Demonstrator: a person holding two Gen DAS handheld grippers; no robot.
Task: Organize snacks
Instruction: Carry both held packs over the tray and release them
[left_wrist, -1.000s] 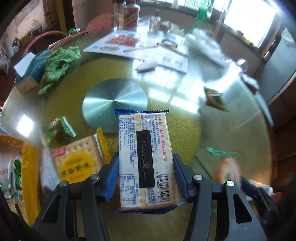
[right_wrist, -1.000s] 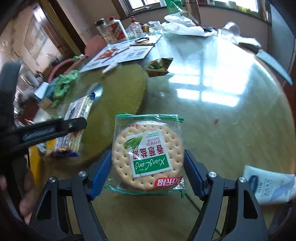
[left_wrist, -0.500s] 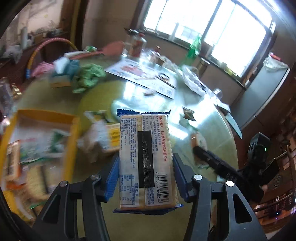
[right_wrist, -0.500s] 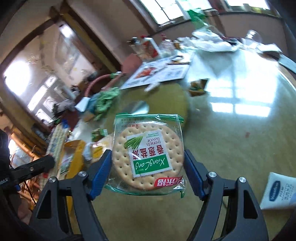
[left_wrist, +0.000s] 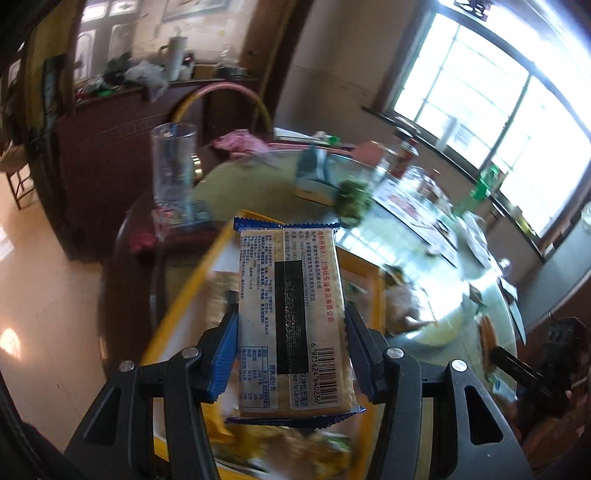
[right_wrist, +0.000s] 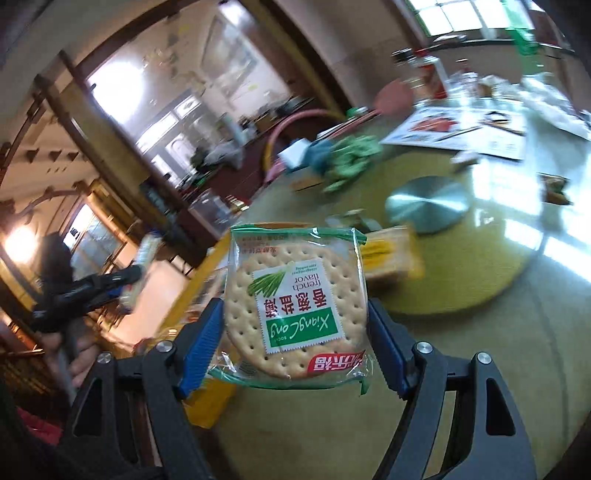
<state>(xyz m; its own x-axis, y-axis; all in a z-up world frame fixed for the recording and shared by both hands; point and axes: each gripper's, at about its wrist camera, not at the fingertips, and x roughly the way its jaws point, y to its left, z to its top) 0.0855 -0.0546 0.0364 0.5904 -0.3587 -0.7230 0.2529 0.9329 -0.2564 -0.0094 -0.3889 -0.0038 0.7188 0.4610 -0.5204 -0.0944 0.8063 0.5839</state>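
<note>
Left gripper (left_wrist: 291, 354) clamps the long cracker packet (left_wrist: 291, 321) between both blue pads, up in the air above the yellow tray (left_wrist: 184, 295); right gripper (right_wrist: 295, 343) pinches the round cracker packet (right_wrist: 295, 310), held off the glass table (right_wrist: 535, 332), tray edge just behind it

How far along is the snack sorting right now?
Done: some packets already lie in the yellow box. In hand: the left hand-held gripper clamps a rectangular cracker pack above it, and the right hand-held gripper clamps a round cracker pack. Left: release both, then collect the yellow packet on the table.
</note>
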